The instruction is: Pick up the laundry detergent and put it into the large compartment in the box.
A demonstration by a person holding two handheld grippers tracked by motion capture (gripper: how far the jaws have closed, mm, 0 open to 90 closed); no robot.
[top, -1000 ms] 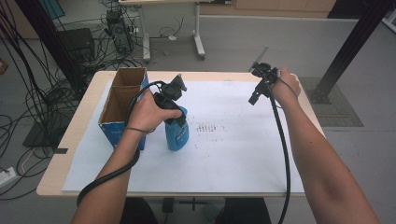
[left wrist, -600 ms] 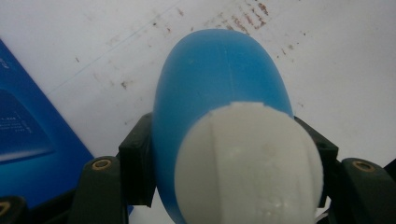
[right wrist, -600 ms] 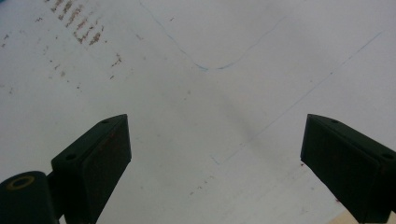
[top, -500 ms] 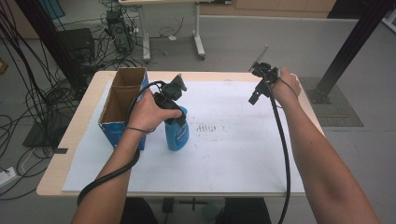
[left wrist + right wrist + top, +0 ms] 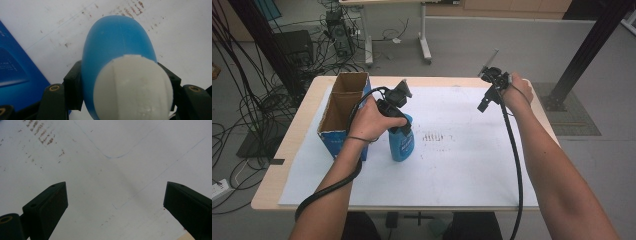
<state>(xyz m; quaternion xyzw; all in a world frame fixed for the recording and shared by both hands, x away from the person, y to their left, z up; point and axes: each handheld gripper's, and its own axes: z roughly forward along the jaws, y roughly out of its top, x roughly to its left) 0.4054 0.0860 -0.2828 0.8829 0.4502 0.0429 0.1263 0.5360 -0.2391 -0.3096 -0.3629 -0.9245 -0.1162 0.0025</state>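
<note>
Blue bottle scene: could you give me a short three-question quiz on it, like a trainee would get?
1. What does the left gripper hold?
2. True or false: the right gripper is clamped on a cup.
3. The cardboard box stands: A) beside the bottle, at the table's left, B) on top of the bottle, C) on the floor.

Key:
1. The blue bottle, gripped near its white cap.
2. False: its jaws stand open over the white sheet.
3. A.

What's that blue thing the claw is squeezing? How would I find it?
Look at the white paper sheet covering the table, then the open cardboard box at its left edge. Right beside the box stands a blue plastic bottle with a white cap, pinched by the left claw. It is smooth and rounded, unlike the boxy carton.
</note>
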